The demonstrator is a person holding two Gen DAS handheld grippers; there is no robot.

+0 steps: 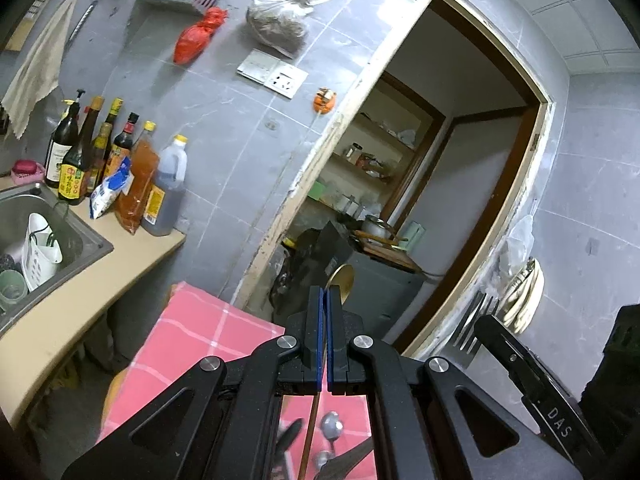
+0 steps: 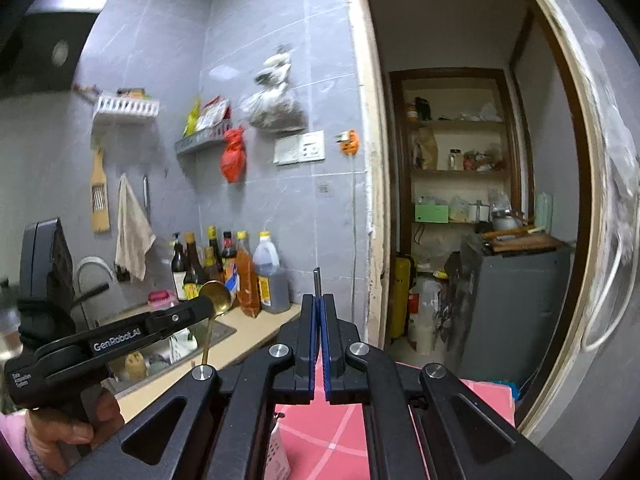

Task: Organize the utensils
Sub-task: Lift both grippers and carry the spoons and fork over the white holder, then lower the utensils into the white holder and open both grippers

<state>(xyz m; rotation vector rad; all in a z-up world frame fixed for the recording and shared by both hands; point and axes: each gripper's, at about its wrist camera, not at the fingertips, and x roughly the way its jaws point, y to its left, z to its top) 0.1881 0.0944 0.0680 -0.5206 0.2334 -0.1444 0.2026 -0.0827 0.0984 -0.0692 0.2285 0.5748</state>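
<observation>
Above pink table [image 1: 192, 320], left tool [image 1: 324, 296] gripping gold spoon [image 1: 342, 280]

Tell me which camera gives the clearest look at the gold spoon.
Right wrist view: the gold spoon shows bowl and handle, clamped in the left gripper. The left wrist view shows its bowl past the jaws and its handle below.

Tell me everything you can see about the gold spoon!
The gold spoon looks like shiny brass-colored metal, with a round bowl and a long thin handle. The left hand-held gripper is shut on it just below the bowl, holding it up in the air, bowl upward and handle hanging down. Nothing else touches it. It hangs near the sink counter, above the pink checked cloth.
</observation>
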